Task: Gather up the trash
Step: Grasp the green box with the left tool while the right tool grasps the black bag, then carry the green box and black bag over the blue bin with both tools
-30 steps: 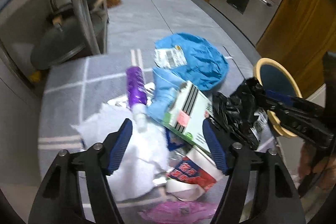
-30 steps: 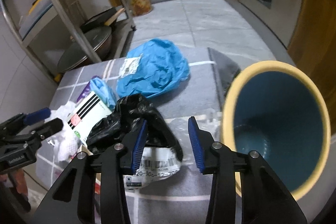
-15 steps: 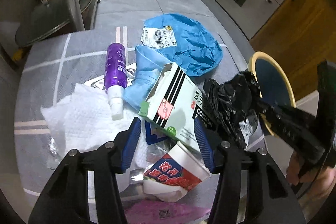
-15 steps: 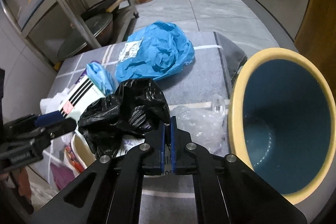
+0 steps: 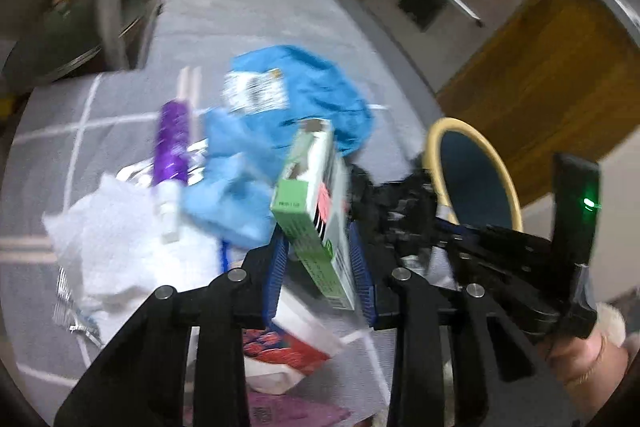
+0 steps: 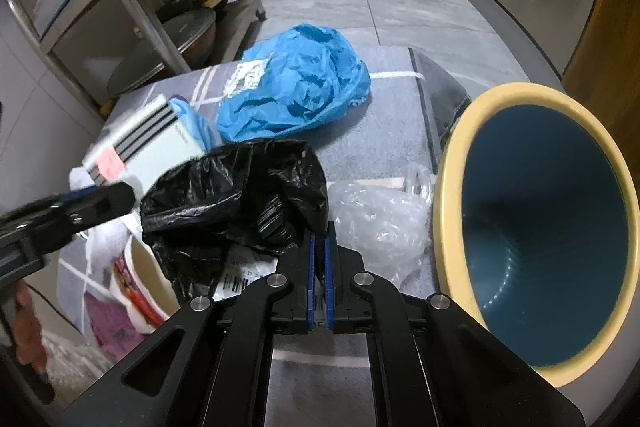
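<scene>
My left gripper [image 5: 320, 267] is shut on a green and white striped carton [image 5: 320, 207] and holds it tilted above the trash pile. The carton also shows in the right wrist view [image 6: 140, 147]. My right gripper [image 6: 319, 251] is shut on a crumpled black plastic bag [image 6: 236, 195] and lifts its edge off the grey mat. A yellow-rimmed blue bin [image 6: 540, 227] stands right of the right gripper, and shows in the left wrist view [image 5: 472, 175]. A blue bag [image 6: 296, 91], a purple bottle [image 5: 174, 143] and white paper towel [image 5: 116, 239] lie on the mat.
Clear bubble wrap [image 6: 380, 215] lies between the black bag and the bin. A red and white paper cup [image 5: 288, 343] and a pink wrapper [image 5: 288, 411] lie under the left gripper. A steel rack with pans [image 6: 168, 27] stands at the back left; wooden cabinets lie behind.
My left gripper closed on the carton and lifted it upright off the pile. My right gripper closed on the black bag a half second ago and has raised it slightly.
</scene>
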Demonstrator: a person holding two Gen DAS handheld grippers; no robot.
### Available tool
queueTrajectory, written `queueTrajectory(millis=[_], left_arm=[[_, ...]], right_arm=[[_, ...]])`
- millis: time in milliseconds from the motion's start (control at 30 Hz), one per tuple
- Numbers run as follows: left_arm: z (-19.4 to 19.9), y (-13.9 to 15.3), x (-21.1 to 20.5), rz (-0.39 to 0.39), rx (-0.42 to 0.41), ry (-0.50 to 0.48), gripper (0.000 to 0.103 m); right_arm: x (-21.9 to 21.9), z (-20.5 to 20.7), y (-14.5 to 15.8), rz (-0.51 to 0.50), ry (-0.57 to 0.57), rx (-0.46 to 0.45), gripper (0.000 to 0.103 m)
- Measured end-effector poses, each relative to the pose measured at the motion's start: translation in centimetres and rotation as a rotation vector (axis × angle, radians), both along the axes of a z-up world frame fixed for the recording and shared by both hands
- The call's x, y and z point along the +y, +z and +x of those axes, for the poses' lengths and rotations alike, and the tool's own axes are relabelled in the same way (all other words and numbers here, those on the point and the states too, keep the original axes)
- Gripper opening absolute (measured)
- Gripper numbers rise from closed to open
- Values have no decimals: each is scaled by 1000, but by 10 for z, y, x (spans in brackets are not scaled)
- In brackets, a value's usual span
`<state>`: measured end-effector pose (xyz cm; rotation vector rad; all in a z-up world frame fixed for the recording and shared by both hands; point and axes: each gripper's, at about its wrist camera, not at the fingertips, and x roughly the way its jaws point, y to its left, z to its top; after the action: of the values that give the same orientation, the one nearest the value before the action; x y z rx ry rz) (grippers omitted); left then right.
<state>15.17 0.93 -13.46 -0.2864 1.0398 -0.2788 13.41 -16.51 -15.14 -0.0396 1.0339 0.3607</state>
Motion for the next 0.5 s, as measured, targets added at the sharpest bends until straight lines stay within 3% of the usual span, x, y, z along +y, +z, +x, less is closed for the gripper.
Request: queueTrajectory(millis=[100,133,167,233,500], left_arm=[[2,-1,-14,22,-6,-44,31],[3,-2,-17,39,-5,-48,30],[5,-3,-18,40,-4,-54,21],[6,-1,-20,51,-8,-48,21],[-10,25,-32,176,-132,-57,18]], right_arm=[[-1,-1,-2,-8,4,4,5],[-1,-1,-3,-11,5,4,5],[-1,-2,-3,-11,7,3,5],[-2,-4,-1,-5,6,-5,5],[-18,-21,18,21,-40,-70,4]])
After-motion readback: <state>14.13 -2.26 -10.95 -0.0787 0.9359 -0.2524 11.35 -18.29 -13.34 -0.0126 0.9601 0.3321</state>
